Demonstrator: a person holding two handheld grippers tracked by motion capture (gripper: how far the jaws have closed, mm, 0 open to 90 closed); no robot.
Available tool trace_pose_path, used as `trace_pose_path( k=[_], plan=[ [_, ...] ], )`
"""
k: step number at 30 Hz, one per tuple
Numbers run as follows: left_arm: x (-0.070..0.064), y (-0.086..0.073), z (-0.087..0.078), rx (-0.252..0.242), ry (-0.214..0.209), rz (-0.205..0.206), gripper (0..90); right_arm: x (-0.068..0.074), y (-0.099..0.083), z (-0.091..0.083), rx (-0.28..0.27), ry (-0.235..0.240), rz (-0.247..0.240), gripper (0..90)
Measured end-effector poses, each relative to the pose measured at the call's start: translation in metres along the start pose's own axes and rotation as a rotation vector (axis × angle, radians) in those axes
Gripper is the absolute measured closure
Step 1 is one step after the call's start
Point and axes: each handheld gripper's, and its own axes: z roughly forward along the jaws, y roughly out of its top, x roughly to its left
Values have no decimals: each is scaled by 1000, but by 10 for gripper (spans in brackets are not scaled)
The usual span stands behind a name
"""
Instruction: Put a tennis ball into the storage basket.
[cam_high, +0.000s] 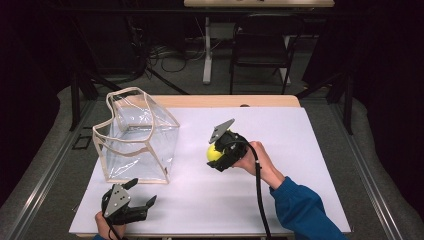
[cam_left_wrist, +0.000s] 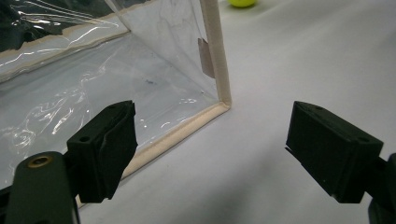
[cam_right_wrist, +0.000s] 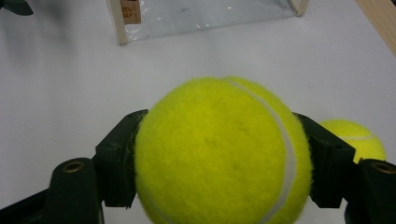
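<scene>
Right gripper view: right gripper (cam_right_wrist: 219, 154) pinches a tennis ball (cam_right_wrist: 219, 149), one black jaw pressed on each side, ball seated between the pads. Second tennis ball (cam_right_wrist: 357, 140) sits on the white table (cam_right_wrist: 56, 84) at about 3 o'clock of the held one, just behind the jaw. High view puts the held ball near table centre, with the clear plastic bag (cam_high: 137, 137) at roughly 9 o'clock from it, well apart. Left gripper (cam_high: 131, 200) rests at the near table edge, around 6 o'clock of the bag, jaws spread wide with nothing between them.

Likely step: carry the ball to the bag's open top and drop it in. Doing it well: keep the squeeze even so the fuzzy ball doesn't roll out, lift clear above the beige-trimmed rim, release low inside. Bag is floppy; the left gripper could steady its near corner (cam_left_wrist: 224, 100).

Ball look: bright yellow-green felt, pale curved seam, round, undented.
</scene>
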Motion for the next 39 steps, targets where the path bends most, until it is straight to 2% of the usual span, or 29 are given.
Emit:
trace_pose_path(
  k=[39],
  plan=[
    [0,0,-1,-3,-1,2,161,-14,39,9,-54,-3,0,266]
  ],
)
